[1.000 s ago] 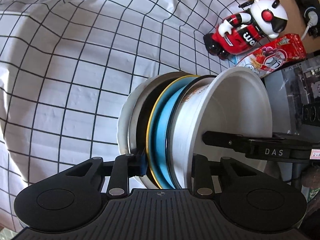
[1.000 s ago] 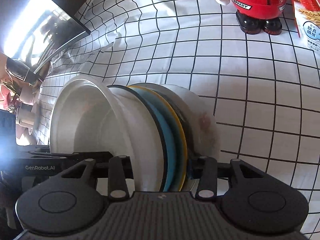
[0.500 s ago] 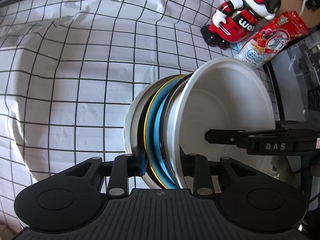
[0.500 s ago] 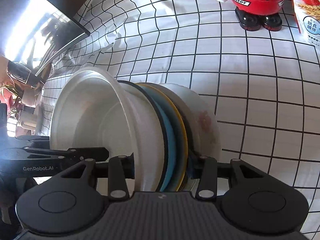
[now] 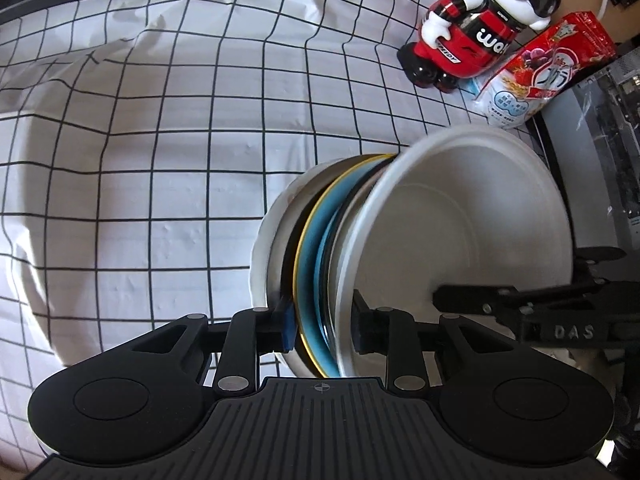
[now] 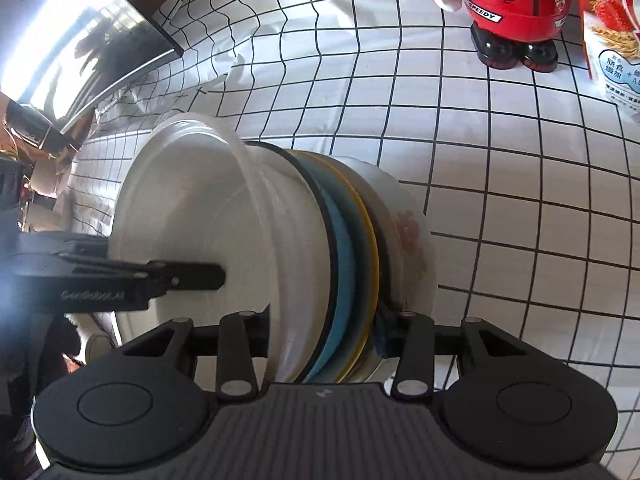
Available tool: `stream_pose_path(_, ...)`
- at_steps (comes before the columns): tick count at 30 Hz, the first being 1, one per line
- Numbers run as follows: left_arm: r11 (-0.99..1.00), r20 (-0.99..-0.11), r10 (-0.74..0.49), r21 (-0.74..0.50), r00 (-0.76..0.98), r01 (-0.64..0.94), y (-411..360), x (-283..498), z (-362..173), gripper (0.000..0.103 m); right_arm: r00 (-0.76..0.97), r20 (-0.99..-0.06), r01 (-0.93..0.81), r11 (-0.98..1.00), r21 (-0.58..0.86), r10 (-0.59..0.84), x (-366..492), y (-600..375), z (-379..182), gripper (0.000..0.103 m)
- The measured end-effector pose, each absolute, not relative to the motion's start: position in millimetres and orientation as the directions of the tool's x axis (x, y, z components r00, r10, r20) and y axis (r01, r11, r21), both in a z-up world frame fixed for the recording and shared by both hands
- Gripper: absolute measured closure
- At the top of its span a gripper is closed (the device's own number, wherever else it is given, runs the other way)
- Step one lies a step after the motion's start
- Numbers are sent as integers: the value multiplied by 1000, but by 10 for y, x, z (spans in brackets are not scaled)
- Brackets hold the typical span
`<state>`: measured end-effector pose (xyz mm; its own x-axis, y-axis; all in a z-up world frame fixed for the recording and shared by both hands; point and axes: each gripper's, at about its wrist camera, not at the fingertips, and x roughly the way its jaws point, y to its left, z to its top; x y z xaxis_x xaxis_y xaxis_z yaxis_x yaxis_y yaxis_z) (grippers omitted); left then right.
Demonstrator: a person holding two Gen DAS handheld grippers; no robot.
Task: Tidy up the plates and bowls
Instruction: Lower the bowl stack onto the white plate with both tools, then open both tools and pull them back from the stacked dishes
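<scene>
A stack of dishes is held between both grippers above the checked cloth: a white bowl on top, a blue plate with a yellow rim under it, and a white plate with a red flower print at the bottom. My left gripper is shut on one edge of the stack. My right gripper is shut on the opposite edge. Each gripper shows in the other's view, reaching into the bowl.
A red and white robot toy and a red cereal bag stand at the back right of the checked tablecloth. A grey appliance is on the right. A shiny dark panel is at the cloth's left edge.
Both grippers have carried the stack along the table and tilted it. The toy and the bag sit higher in the left wrist view and nearer in the right wrist view. Both grips are unchanged.
</scene>
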<state>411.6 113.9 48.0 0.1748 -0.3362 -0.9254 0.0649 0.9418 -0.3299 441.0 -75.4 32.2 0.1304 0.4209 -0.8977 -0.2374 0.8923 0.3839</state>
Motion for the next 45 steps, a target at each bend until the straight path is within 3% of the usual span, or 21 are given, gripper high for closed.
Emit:
stream_pose_path(8, 925, -903, -380, -369, 203, 88, 1175, 4134, 416, 71, 91, -930, -256, 910, 325, 357, 4390, -664, 422, 58)
stream_pose_path(10, 928, -905, -372, -361, 206, 90, 1169, 4120, 415, 78, 69, -929, -236, 911, 339, 364, 4467, -693, 406, 59)
stream_pose_path(13, 929, -908, -371, -361, 195, 86, 1164, 4098, 443, 78, 73, -926, -194, 916, 351, 370, 4574, -732, 355, 62)
stream_pose_path(21, 935, -910, -353, -343, 216, 86, 1168, 4047, 629, 65, 69, -912, -156, 907, 391, 405, 4648, -711, 148, 59)
stream_pose_path(32, 949, -930, -300, -269, 214, 163, 1088, 4083, 671, 73, 59, -935, -212, 920, 329, 348, 4537, -639, 308, 60)
stream_pose_path(35, 960, -933, -247, -198, 263, 199, 1075, 4089, 737, 72, 74, -941, -209, 928, 308, 329, 4555, -682, 372, 65)
stream_pose_path(36, 966, -933, -210, -151, 293, 211, 1080, 4097, 780, 66, 97, -942, -223, 929, 294, 322, 4539, -684, 438, 65)
stream_pose_path(39, 961, -923, -232, -170, 306, 216, 1132, 4156, 848, 61, 188, -946, -301, 932, 200, 264, 4488, -627, 658, 62)
stream_pose_path(45, 951, -918, -268, -202, 292, 235, 1110, 4161, 819, 65, 196, -944, -278, 938, 206, 266, 4514, -657, 650, 62)
